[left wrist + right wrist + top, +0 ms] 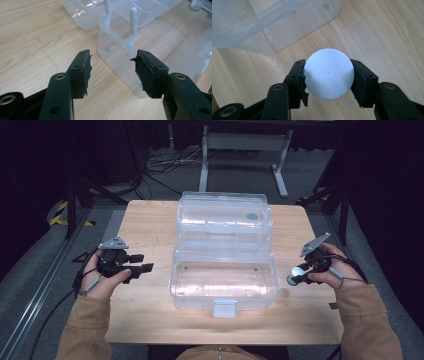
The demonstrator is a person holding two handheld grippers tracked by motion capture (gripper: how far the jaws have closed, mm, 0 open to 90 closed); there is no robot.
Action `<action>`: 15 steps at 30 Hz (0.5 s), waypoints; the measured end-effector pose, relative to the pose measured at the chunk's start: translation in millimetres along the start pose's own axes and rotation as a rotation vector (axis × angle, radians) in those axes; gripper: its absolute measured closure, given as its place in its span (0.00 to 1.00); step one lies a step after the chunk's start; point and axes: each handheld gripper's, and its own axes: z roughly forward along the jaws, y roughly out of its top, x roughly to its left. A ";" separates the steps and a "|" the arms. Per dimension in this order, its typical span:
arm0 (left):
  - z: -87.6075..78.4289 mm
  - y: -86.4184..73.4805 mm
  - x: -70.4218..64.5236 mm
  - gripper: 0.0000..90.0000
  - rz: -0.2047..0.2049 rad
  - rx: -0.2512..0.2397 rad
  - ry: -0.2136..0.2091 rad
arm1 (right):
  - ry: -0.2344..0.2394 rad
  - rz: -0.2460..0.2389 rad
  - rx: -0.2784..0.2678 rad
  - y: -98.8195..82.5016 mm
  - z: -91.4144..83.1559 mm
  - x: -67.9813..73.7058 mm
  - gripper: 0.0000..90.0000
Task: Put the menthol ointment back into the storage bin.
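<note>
Centrally, clear box [224, 280] open, apparently empty; right gripper [328, 77] clamps white cap [329, 73]; left gripper [112, 68] agape.

A: Your left gripper [142, 262] sits left of the clear box [223, 281], jaws apart with nothing between them, pointing at its near-left corner.

B: And the right?

A: Your right gripper [295, 275] is just right of the box, jaws clamped on the white round lid [329, 73]. Both sleeves enter from the near edge.
</note>
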 end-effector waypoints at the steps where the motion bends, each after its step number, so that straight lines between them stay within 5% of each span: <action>1: 0.0 0.0 0.0 0.52 0.000 0.000 0.000 | 0.004 -0.004 -0.004 0.9 -1.4 0.7 0.56; 15: 0.1 -0.1 -0.5 0.52 -0.004 0.001 0.000 | 0.022 -0.045 -0.012 12.7 -18.2 8.2 0.56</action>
